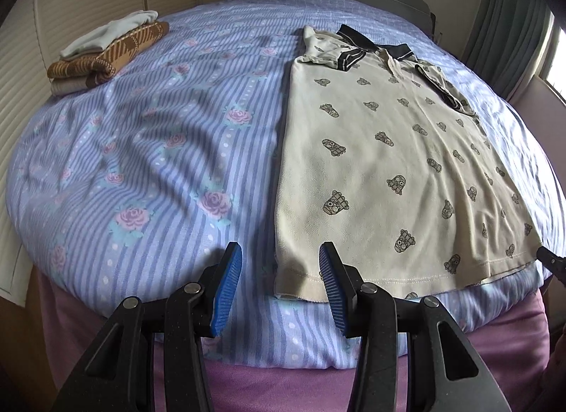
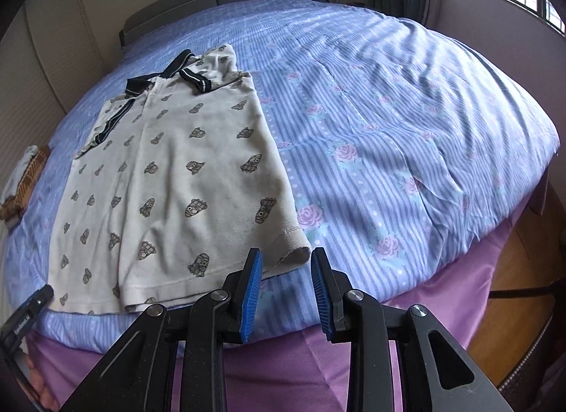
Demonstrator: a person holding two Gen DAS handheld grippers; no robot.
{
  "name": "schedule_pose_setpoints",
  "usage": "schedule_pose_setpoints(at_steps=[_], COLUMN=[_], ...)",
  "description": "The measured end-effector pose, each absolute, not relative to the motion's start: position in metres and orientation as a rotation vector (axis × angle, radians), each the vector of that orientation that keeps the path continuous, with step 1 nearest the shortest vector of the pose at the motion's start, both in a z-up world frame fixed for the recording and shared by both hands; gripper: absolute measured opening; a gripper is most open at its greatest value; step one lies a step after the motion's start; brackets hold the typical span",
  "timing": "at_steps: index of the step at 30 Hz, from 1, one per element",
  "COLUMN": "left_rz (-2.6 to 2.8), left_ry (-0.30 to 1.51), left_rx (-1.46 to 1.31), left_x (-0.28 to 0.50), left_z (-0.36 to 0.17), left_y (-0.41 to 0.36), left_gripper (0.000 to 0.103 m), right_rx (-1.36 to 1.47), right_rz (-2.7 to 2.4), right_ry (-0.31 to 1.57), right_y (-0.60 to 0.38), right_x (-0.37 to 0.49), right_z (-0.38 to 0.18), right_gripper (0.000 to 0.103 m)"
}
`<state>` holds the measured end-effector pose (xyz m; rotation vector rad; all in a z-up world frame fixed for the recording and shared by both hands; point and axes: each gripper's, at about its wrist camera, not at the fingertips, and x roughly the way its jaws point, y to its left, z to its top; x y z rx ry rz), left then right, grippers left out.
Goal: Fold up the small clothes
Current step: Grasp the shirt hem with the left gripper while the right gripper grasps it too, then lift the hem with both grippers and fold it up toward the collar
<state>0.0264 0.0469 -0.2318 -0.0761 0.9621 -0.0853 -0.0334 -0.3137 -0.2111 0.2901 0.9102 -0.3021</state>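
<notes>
Polo shirt (image 1: pixel 382 150) laid flat on bed (image 1: pixel 159 136), sleeves folded inward, ready for lengthwise fold.
Left hand-held gripper (image 1: pixel 280 288) and right hand-held gripper (image 2: pixel 286 286) both open, empty, poised at near hem corners.

Left gripper (image 1: pixel 280 284): blue-padded jaws spread apart, holding nothing, poised at the polo shirt's (image 1: pixel 382 171) near left hem corner.
Right gripper (image 2: pixel 286 286): jaws likewise apart, holding nothing, at the shirt's near right hem corner.

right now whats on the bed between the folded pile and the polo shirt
Nothing but bare striped floral bedspread. The left wrist view shows the folded pile far left and the polo shirt on the right, with only rumpled cover between them.
</notes>
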Motion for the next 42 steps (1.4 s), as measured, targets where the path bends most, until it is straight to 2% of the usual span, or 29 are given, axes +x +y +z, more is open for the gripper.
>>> schedule_pose_setpoints(at_steps=[2, 4, 14, 17, 18, 21, 22, 25, 27, 32, 42], left_rz=[-0.087, -0.091, -0.105, -0.126, -0.132, -0.135, -0.136, -0.141, -0.144, -0.150, -0.193], left_ry=[0.965, 0.967, 0.988, 1.011, 1.021, 1.046, 1.052, 1.057, 1.052, 1.001, 0.760], left_rx=[-0.081, -0.084, -0.115, -0.124, -0.125, -0.130, -0.137, -0.147, -0.152, -0.194, -0.290], left_x=[0.027, 0.026, 0.026, 0.027, 0.027, 0.027, 0.028, 0.026, 0.024, 0.024, 0.058], left_z=[-0.233, -0.234, -0.238, -0.242, -0.243, -0.247, -0.247, -0.247, -0.243, -0.220, -0.128], left_y=[0.047, 0.046, 0.049, 0.047, 0.046, 0.045, 0.046, 0.046, 0.046, 0.052, 0.059], left_gripper=[0.045, 0.045, 0.044, 0.038, 0.031, 0.016, 0.011, 0.007, 0.007, 0.006, 0.006], right_rx=[0.306, 0.313, 0.340, 0.346, 0.350, 0.370, 0.377, 0.395, 0.399, 0.403, 0.459], right_rz=[-0.324, -0.331, -0.305, -0.293, -0.292, -0.284, -0.277, -0.254, -0.236, -0.216, -0.155], right_ry=[0.908, 0.906, 0.923, 0.932, 0.935, 0.941, 0.945, 0.948, 0.933, 0.860, 0.621], right_y=[-0.318, -0.320, -0.320, -0.320, -0.320, -0.322, -0.322, -0.322, -0.321, -0.318, -0.320], right_x=[-0.033, -0.032, -0.022, -0.020, -0.020, -0.020, -0.020, -0.020, -0.023, -0.032, -0.020], right_z=[-0.212, -0.212, -0.218, -0.221, -0.221, -0.223, -0.224, -0.225, -0.221, -0.203, -0.125], right_gripper=[0.042, 0.044, 0.044, 0.044, 0.044, 0.035, 0.028, 0.011, 0.007, 0.006, 0.006])
